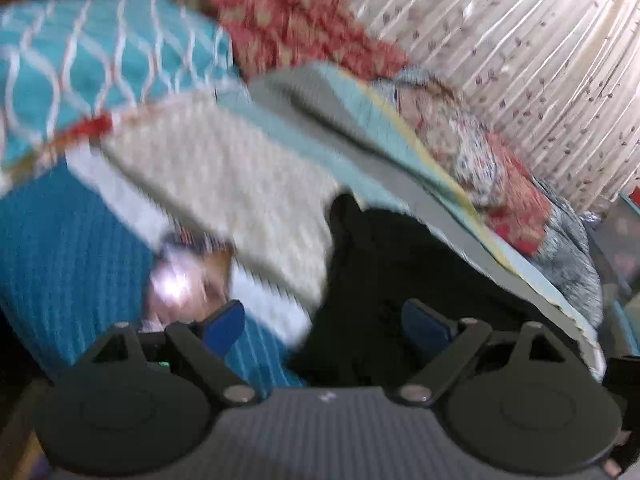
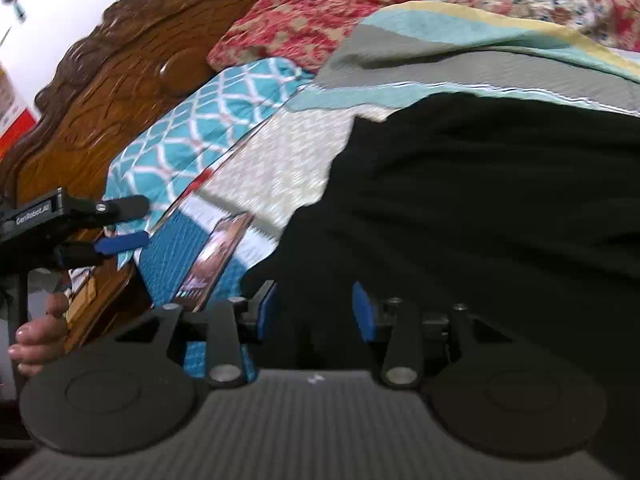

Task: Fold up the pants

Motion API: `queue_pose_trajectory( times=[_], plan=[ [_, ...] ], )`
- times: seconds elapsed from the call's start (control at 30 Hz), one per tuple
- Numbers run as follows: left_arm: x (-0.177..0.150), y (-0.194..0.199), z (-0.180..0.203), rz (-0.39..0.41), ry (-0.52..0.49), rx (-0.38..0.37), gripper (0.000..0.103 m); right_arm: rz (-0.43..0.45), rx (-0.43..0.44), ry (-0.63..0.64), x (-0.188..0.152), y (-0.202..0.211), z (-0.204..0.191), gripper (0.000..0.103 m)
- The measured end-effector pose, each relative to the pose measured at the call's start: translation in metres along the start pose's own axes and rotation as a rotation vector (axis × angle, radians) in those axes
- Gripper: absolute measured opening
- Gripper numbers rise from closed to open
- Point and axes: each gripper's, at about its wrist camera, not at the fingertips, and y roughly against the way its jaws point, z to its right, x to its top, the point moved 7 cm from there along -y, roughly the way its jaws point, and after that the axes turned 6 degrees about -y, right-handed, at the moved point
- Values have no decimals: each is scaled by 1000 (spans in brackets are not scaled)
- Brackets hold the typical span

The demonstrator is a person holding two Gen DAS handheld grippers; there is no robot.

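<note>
I see my right gripper (image 2: 314, 310) with jaws apart over the black pants (image 2: 480, 208), phone (image 2: 218, 264) just left of them, headboard (image 2: 120, 92) beyond.

Matt black cloth pants (image 2: 500, 208) lie on a woven, textured bedspread (image 2: 288, 152), beside a glossy carved wooden headboard (image 2: 120, 80), a shiny-screened phone (image 2: 218, 258) and a printed cotton pillow (image 2: 188, 136).

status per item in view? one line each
pants: black, rumpled on the bed, in neither tool
left tool: open wide, nothing between its fingers
right tool: part open over the pants, not gripping
phone: lying on the blue blanket, screen lit
blue blanket: spread on the bed
patterned pillow: propped by the headboard
</note>
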Motion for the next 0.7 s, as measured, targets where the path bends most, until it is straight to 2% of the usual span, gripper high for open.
queue_pose_trajectory(
  times=[0.1, 0.2, 0.27, 0.3, 0.33, 0.37, 0.4, 0.43, 0.47, 0.53, 0.63, 0.7],
  plan=[
    [-25, -30, 12, -103, 36, -69, 89, -8, -11, 23, -9, -4, -16, 45],
    [-42, -68, 18, -187, 22, -10, 87, 15, -56, 21, -18, 5, -12, 47],
    [-50, -88, 18, -228, 70, -31, 86, 32, -110, -2, -22, 6, -2, 47],
    [-53, -93, 18, -235, 92, -28, 82, 26, -113, -42, -24, 3, 4, 48],
    [-53, -97, 20, -221, 83, -21, 73, 9, -105, -89, -27, -4, 8, 48],
    [-52, -100, 24, -216, 52, -15, 36, -32, -78, -139, -33, -16, 9, 47],
    [-52, -103, 26, -238, 21, 13, 15, -92, -32, -181, -40, -29, 7, 47],
    [-54, -103, 26, -252, 27, 24, 15, -149, 4, -206, -50, -42, 3, 48],
    [-53, -100, 24, -250, 58, 19, 12, -152, -12, -182, -55, -50, -3, 49],
    [-54, -89, 17, -229, 74, 56, 12, -123, -15, -95, -50, -51, -16, 50],
    [-59, -80, 9, -210, 80, 86, 11, -85, 79, -144, -34, -35, -15, 49],
    [-61, -78, 10, -208, 57, 103, 12, -25, 66, -174, -25, -15, 1, 49]
  ],
)
